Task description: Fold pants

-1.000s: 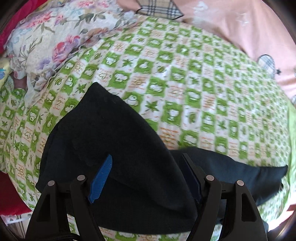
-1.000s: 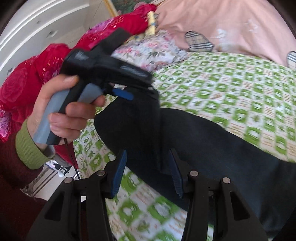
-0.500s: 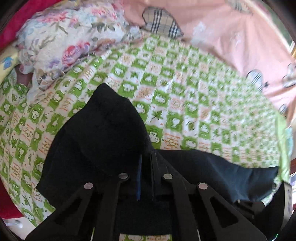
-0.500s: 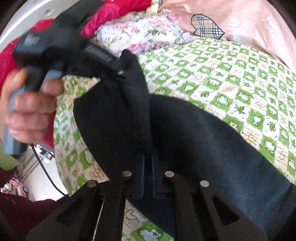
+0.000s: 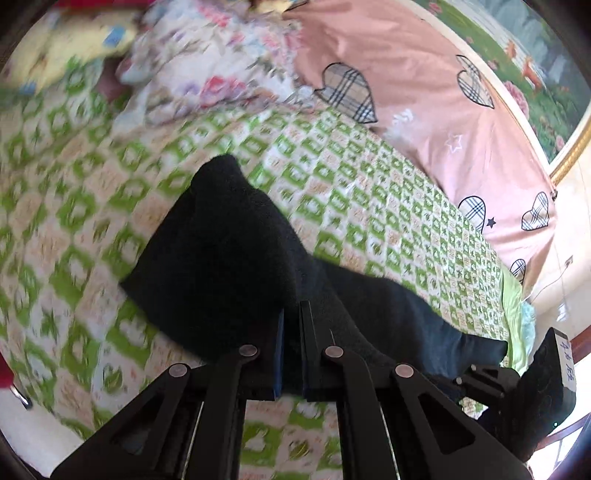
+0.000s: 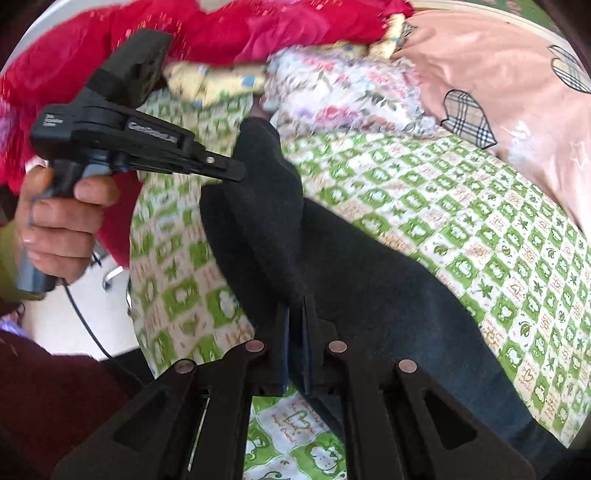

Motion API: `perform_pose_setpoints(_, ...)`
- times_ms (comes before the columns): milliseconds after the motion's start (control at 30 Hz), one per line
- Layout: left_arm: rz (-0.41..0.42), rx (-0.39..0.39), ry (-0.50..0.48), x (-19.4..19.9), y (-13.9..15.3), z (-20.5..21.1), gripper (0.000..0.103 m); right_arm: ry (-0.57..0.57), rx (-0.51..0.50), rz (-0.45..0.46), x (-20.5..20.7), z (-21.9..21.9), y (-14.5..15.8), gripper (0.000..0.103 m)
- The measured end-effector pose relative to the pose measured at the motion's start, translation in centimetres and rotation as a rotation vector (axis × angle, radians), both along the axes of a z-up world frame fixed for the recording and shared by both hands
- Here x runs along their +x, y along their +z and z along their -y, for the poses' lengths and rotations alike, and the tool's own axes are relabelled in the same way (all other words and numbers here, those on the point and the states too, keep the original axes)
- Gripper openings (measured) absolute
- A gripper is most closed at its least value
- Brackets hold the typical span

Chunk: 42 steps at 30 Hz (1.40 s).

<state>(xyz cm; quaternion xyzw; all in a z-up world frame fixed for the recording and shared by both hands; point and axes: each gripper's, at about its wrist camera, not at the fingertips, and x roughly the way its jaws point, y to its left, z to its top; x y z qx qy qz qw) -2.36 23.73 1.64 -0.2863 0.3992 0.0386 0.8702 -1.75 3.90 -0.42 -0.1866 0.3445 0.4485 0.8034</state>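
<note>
The dark navy pants (image 5: 229, 258) lie on a green-and-white patterned bedspread (image 5: 369, 206), with one end lifted into a peak. My left gripper (image 5: 291, 325) is shut on the near edge of the pants. It also shows in the right wrist view (image 6: 236, 171), held in a hand and pinching the fabric at the upper left. My right gripper (image 6: 295, 325) is shut on the pants (image 6: 369, 295) further along the same edge. The fabric between the two grippers is raised off the bed.
A pink duvet with plaid hearts (image 5: 424, 122) lies at the back right. A floral pillow (image 5: 207, 70) and a red blanket (image 6: 221, 29) are heaped at the back left. The bed's near edge (image 6: 147, 280) drops to the floor on the left.
Both grippers went from open around the pants edge to shut on it. They have since lifted the fabric, and the views have swung up and back.
</note>
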Motion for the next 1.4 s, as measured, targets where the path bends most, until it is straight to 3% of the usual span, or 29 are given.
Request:
perform_pose_setpoints(500, -0.041, -0.07, 0.021, -2.1, -4.3, -1.5, 0.006, 0.004, -0.104, -0.024, -0.2, -1.6, -2.0, 0.007)
perform_pose_setpoints(633, -0.064, -0.082, 0.018, -2.4, -5.0, -1.7, 0.007, -0.002, -0.102, -0.061, 0.0, -1.7, -2.2, 0.013)
perform_pose_setpoints(733, -0.071, -0.038, 0.041, -3.1, -4.5, -1.7, 0.022, -0.007, -0.091, -0.07, -0.1, -1.5, -2.0, 0.018)
perform_pose_setpoints(800, -0.077, -0.008, 0.056, -3.4, -4.0, -1.9, 0.064, -0.008, -0.083, -0.07, -0.2, -1.4, -1.7, 0.023)
perform_pose_setpoints(833, -0.074, -0.002, 0.068, -3.7, -3.8, -2.2, 0.068, -0.01, -0.073, -0.073, -0.2, -1.3, -1.5, 0.029)
perform_pose_setpoints(933, -0.084, -0.006, 0.094, -4.1, -3.4, -3.0, 0.071, -0.014, -0.037, -0.085, -0.1, -1.1, -0.8, 0.038)
perform_pose_setpoints(1133, -0.143, -0.073, 0.128, -3.4, -4.1, -4.9, 0.074, -0.059, 0.05, -0.113, 1.3, -0.3, 0.8, 0.039)
perform_pose_setpoints(1400, -0.16, -0.027, 0.143, -1.7, -3.6, -5.5, 0.075, -0.216, 0.134, -0.146, 6.1, 2.2, 2.3, 0.045)
